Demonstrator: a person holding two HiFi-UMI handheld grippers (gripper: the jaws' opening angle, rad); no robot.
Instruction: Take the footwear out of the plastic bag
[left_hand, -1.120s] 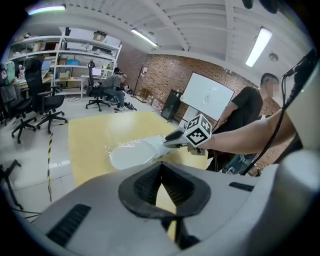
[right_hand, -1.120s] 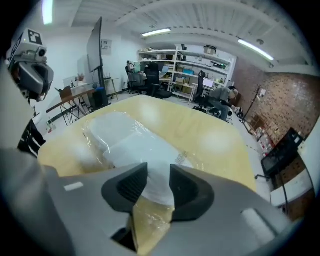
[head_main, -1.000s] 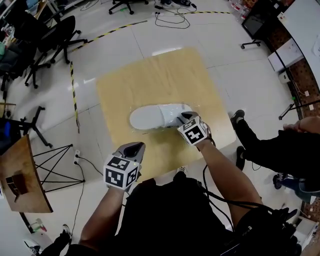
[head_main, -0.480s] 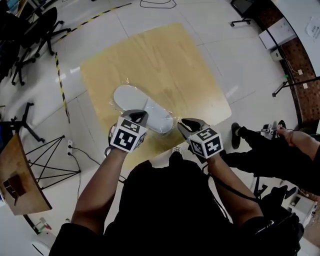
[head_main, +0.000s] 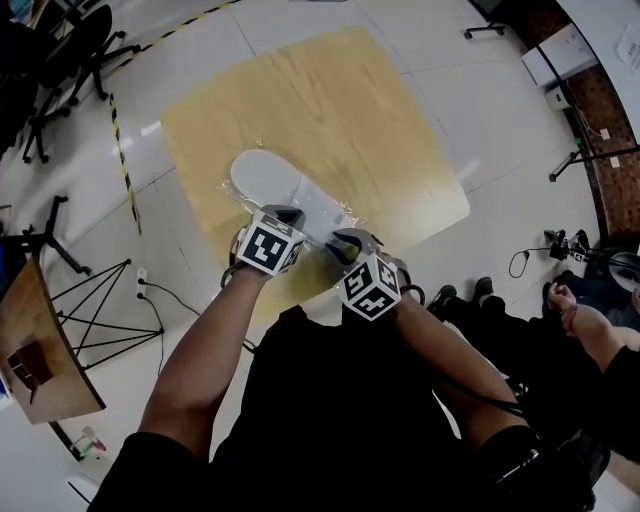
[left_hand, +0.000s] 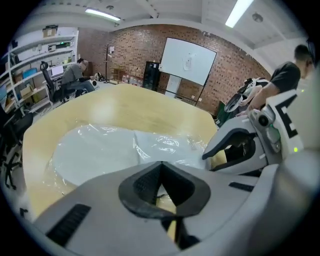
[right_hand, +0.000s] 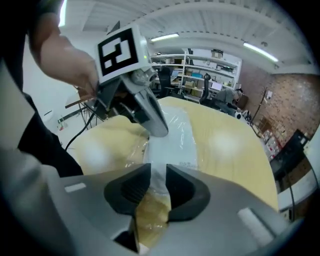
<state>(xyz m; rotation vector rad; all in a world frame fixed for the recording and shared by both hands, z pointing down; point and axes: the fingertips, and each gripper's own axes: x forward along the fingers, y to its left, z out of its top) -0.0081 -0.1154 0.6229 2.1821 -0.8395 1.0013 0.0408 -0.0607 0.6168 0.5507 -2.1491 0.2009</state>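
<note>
Operator wears a black short-sleeved top (head_main: 330, 400). The sleeve (head_main: 135, 478) ends high on the arm, and the forearms are bare.

2 hand-held claws of the same build.
- Left claw (head_main: 285, 214): smooth, rounded, light-grey moulded shell.
- Right claw (head_main: 346, 243): same shell, with a small green light (left_hand: 296, 149) on its housing.
- Each claw carries 1 cube, the left marker cube (head_main: 268, 248) and the right marker cube (head_main: 370, 288). Faces are white, each printed with a black square pattern.
- Pads (left_hand: 142, 186): black, finely ribbed, set in a V-shaped notch with a dark rubber rim.
- A dark ribbed slot (left_hand: 70, 225) sits in the left shell's top.
- Thin black cables (right_hand: 80, 125) trail from the rear of the left claw.
</note>
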